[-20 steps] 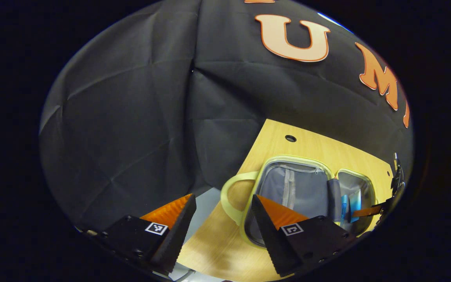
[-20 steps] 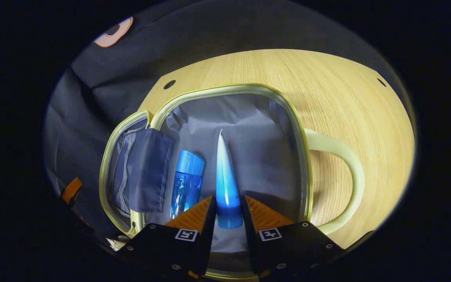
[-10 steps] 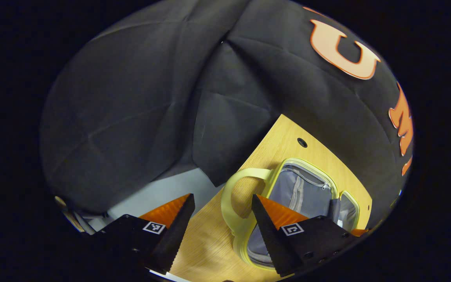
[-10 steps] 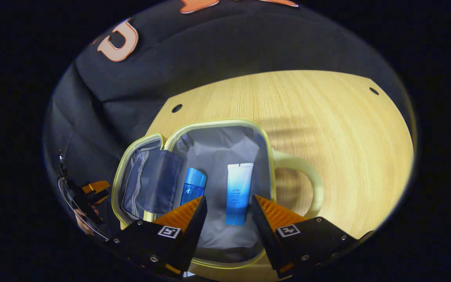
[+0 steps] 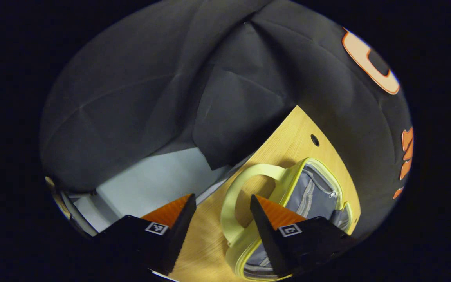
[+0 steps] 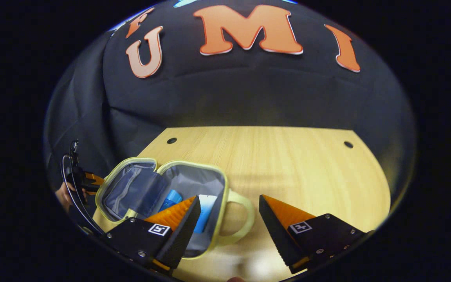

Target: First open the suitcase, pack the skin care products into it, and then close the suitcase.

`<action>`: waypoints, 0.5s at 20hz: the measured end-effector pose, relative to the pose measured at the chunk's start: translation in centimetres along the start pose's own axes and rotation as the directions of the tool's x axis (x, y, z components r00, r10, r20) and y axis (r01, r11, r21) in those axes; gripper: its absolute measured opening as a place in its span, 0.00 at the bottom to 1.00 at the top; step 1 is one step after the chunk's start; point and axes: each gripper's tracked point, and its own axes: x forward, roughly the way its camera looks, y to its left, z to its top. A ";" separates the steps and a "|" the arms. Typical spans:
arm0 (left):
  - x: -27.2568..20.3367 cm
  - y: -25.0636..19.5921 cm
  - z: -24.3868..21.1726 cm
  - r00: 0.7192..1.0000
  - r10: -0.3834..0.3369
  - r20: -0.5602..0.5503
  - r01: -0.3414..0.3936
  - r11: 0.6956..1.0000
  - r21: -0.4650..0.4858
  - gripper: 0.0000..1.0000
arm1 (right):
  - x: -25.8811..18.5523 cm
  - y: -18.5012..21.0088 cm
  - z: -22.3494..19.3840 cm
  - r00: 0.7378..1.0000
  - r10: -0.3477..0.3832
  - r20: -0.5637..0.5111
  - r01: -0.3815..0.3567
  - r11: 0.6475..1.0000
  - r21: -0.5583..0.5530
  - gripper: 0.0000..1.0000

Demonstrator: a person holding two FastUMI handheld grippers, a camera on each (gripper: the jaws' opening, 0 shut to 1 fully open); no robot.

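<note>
The small pale-yellow suitcase (image 6: 188,163) lies open on the wooden table (image 6: 288,164), its grey lining showing. Inside its right half lie a blue bottle (image 6: 172,196) and a white-and-blue tube (image 6: 206,207), both partly hidden by my right finger. My right gripper (image 6: 229,197) hangs open above the suitcase's handle (image 6: 245,219), holding nothing. In the left gripper view the suitcase (image 5: 307,192) lies low at the right, and my left gripper (image 5: 222,197) is open over its other handle (image 5: 227,196). The left gripper (image 6: 80,180) also appears at the far left of the right gripper view.
The table's left edge (image 5: 249,156) runs diagonally, with pale floor (image 5: 151,180) beyond it. Bare tabletop stretches right of the suitcase to a small hole (image 6: 348,144). A hand (image 6: 63,194) holds the left gripper.
My right gripper let go of the tube, which now lies flat in the suitcase, opened, and drew back and up. The left gripper swung so that the suitcase slid lower right in its view.
</note>
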 end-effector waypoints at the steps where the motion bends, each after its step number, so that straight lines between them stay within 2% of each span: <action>1: 0.7 -0.5 -0.5 0.999 -0.028 -0.029 0.026 0.999 -0.040 0.71 | -0.7 -1.0 0.7 0.999 -0.023 0.027 0.023 1.000 -0.017 0.95; 2: 0.9 -0.8 -0.8 0.997 -0.052 -0.054 0.047 0.996 -0.080 0.65 | -1.2 -2.1 1.2 0.998 -0.045 0.050 0.047 0.998 -0.030 0.95; 3: 1.2 -0.7 -1.1 0.997 -0.043 -0.059 0.037 0.994 -0.106 0.51 | -1.8 -3.2 1.8 0.995 -0.064 0.070 0.067 0.997 -0.038 0.95; 5: 0.6 -1.2 -1.2 0.995 -0.088 -0.051 0.081 0.987 -0.136 0.22 | -3.0 -5.0 2.7 0.991 -0.085 0.108 0.091 0.995 -0.046 0.95; 6: 0.0 -1.8 -0.7 0.993 -0.117 -0.021 0.113 0.984 -0.139 0.29 | -3.3 -6.1 2.7 0.988 -0.101 0.119 0.109 0.992 -0.060 0.95; 7: -0.6 -2.1 -0.2 0.991 -0.134 0.012 0.135 0.983 -0.124 0.28 | -3.7 -7.3 2.6 0.984 -0.122 0.126 0.132 0.988 -0.076 0.95; 8: -2.7 -1.4 0.2 0.993 -0.106 0.058 0.112 0.988 -0.103 0.29 | -4.1 -8.4 2.6 0.982 -0.138 0.131 0.150 0.985 -0.089 0.95; 9: -1.5 -2.5 0.4 0.991 -0.110 0.079 0.117 0.989 -0.087 0.08 | -4.2 -9.2 2.8 0.980 -0.146 0.137 0.159 0.983 -0.093 0.95; 10: -3.5 -2.3 0.6 0.991 -0.116 0.073 0.120 0.991 -0.061 0.08 | -4.2 -9.7 3.0 0.978 -0.150 0.143 0.164 0.982 -0.090 0.95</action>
